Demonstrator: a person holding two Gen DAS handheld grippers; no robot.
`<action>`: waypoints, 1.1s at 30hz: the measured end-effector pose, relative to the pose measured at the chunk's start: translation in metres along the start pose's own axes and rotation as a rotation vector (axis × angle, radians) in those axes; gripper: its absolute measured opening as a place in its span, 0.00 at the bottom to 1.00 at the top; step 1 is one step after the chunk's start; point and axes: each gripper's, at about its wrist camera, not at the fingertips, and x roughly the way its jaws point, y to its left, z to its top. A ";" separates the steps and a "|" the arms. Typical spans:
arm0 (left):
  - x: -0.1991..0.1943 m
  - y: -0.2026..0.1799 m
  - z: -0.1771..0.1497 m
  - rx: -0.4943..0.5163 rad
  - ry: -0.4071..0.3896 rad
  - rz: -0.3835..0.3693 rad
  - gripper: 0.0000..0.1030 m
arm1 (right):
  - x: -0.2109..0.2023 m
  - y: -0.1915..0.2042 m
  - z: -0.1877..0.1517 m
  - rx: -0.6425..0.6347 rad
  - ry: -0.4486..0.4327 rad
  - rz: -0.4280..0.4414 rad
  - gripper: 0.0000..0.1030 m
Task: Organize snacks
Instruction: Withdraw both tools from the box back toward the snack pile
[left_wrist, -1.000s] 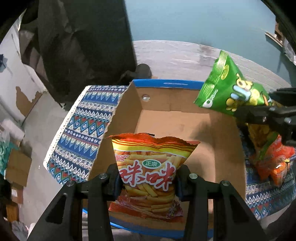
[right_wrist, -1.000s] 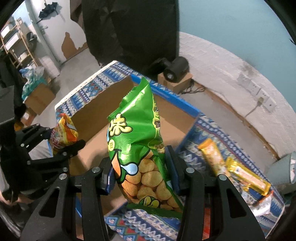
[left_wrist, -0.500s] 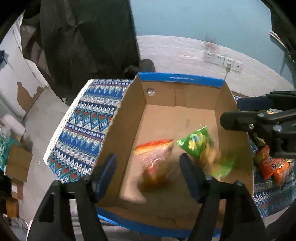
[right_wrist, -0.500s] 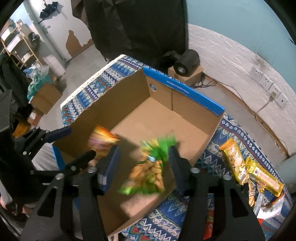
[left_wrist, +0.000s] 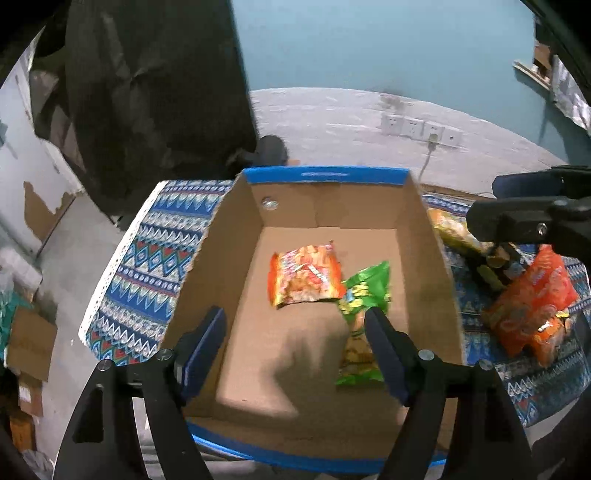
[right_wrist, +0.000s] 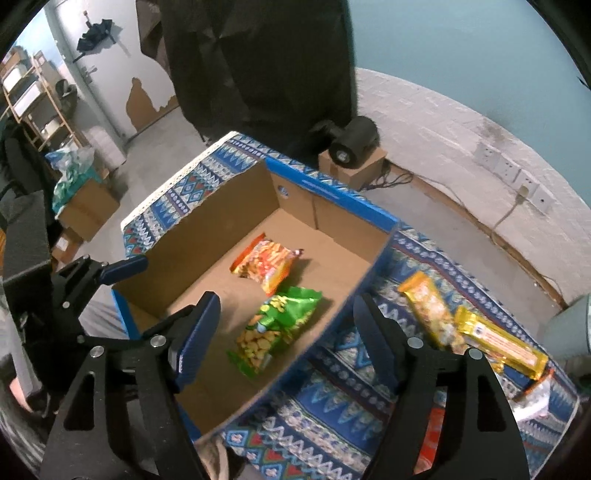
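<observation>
Both bags lie on the floor of the cardboard box (left_wrist: 424, 258): the orange snack bag (left_wrist: 303, 275) flat near the middle, and the green snack bag (left_wrist: 364, 295) just beside it toward the box's right wall, their near corners touching or overlapping (in the right wrist view they sit corner to corner). The left gripper (left_wrist: 295, 343) hangs above the near end of the box with its blue-padded fingers spread wide and nothing between them; its right finger covers part of the green bag from this view. The right gripper (right_wrist: 286, 334) is likewise spread and empty, poised over the box's right wall. The box stands on a tabletop covered by a blue patterned cloth (right_wrist: 332, 417). On the cloth to the right of the box lie two yellow snack bars (right_wrist: 476, 332) side by side and a cluster of orange packets (left_wrist: 528, 306).
</observation>
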 end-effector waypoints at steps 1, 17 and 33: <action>-0.003 -0.005 0.000 0.010 -0.010 -0.006 0.77 | -0.004 -0.003 -0.003 0.003 -0.002 -0.004 0.73; -0.017 -0.082 0.000 0.157 -0.040 -0.113 0.78 | -0.069 -0.073 -0.056 0.096 -0.029 -0.108 0.74; -0.018 -0.182 -0.013 0.354 -0.020 -0.228 0.79 | -0.114 -0.143 -0.124 0.226 -0.025 -0.188 0.74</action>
